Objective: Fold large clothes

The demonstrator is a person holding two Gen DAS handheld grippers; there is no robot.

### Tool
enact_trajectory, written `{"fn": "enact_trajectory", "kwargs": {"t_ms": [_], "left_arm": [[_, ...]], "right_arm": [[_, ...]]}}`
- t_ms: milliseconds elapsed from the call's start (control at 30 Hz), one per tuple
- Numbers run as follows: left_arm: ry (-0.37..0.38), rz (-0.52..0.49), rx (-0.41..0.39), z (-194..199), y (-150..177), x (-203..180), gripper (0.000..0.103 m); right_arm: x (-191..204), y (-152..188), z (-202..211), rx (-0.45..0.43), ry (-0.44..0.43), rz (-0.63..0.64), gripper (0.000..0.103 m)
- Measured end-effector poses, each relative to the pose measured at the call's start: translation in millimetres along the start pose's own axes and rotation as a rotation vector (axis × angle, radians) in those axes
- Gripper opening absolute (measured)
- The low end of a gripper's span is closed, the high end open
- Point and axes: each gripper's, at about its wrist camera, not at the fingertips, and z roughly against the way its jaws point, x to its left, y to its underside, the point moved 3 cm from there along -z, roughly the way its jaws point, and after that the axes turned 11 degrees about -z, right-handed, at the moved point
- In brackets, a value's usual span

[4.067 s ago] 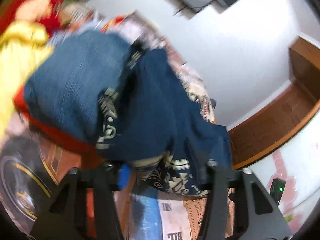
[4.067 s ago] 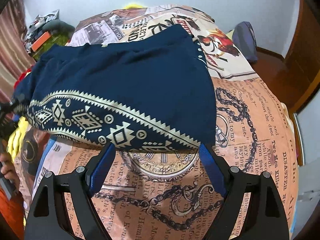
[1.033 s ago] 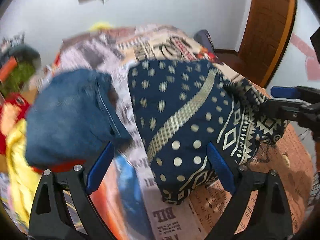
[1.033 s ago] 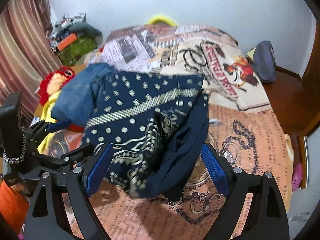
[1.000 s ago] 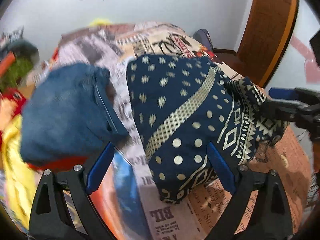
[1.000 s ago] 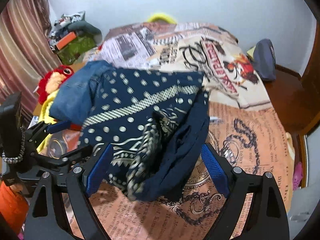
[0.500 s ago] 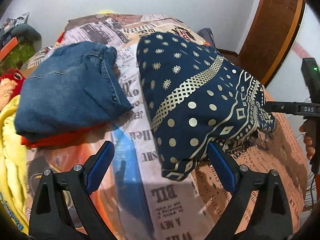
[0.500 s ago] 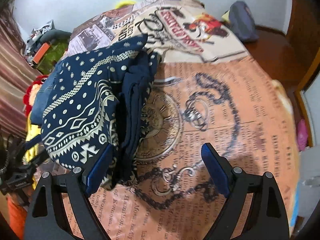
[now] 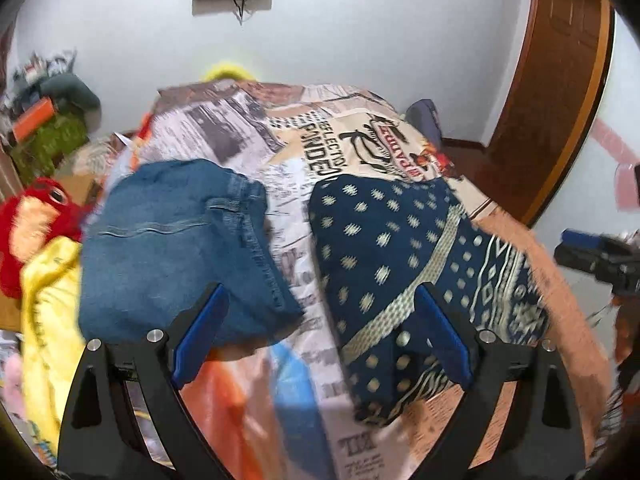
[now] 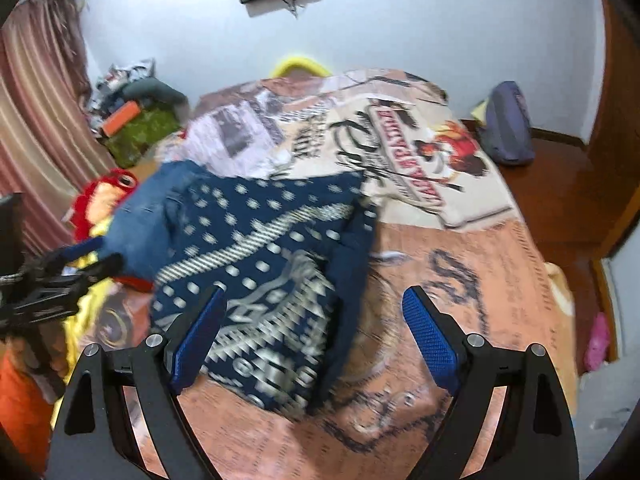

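Folded navy patterned garment [image 9: 404, 264] lay mid-bed beside folded jeans [image 9: 172, 248]; left gripper [image 9: 320, 336] and right gripper [image 10: 316, 336] hung wide open, empty; the next garment wanted gripping at its corners

Left gripper [image 9: 320, 332]: matte black plastic frame, two angled arms with triangular cut-outs, silver round screws at the knuckles, fingers [image 9: 198, 336] lined with bright blue textured pads. Right gripper [image 10: 314, 336]: same build, black frame, silver screws, blue ribbed pads on the fingers [image 10: 430, 338]. Orange clothing shows beside the grippers at the frame edges, blurred.
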Motion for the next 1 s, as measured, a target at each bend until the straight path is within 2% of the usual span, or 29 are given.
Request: {"fn": "enact_trajectory", "kwargs": {"t_ms": [100,200,267,433,600,767,833,867,1000], "left_arm": [[0.113,0.053,0.044,-26,-6,3,0.095],[0.205,0.108,0.102,-53,-3,4,0.095],[0.307,0.152,0.148,-75,1,3,0.095],[0.495,0.269,0.217,-115,11,5,0.096],[0.575,0.345,0.255,-142,16,7,0.099],[0.552,0.333,0.252,-144,11,2,0.099],[0.546,0.333,0.251,-143,10,0,0.096],[0.549,0.332,0.249,-139,10,-1,0.093],[0.519,0.294,0.237,-126,8,-4,0.082]], "right_arm": [[-2,-2,-21,0.030,-0.027,-0.043,0.093],[-14,0,-53,0.113,-0.029,-0.106,0.093],[-25,4,-73,0.177,-0.043,-0.161,0.093],[-47,8,-107,0.281,-0.121,-0.250,0.093],[-57,10,-133,0.354,-0.239,-0.322,0.093],[-58,9,-143,0.367,-0.318,-0.376,0.093],[-54,9,-140,0.371,-0.349,-0.376,0.080],[-53,8,-139,0.381,-0.379,-0.385,0.064],[-44,5,-129,0.388,-0.359,-0.390,0.044]]}}
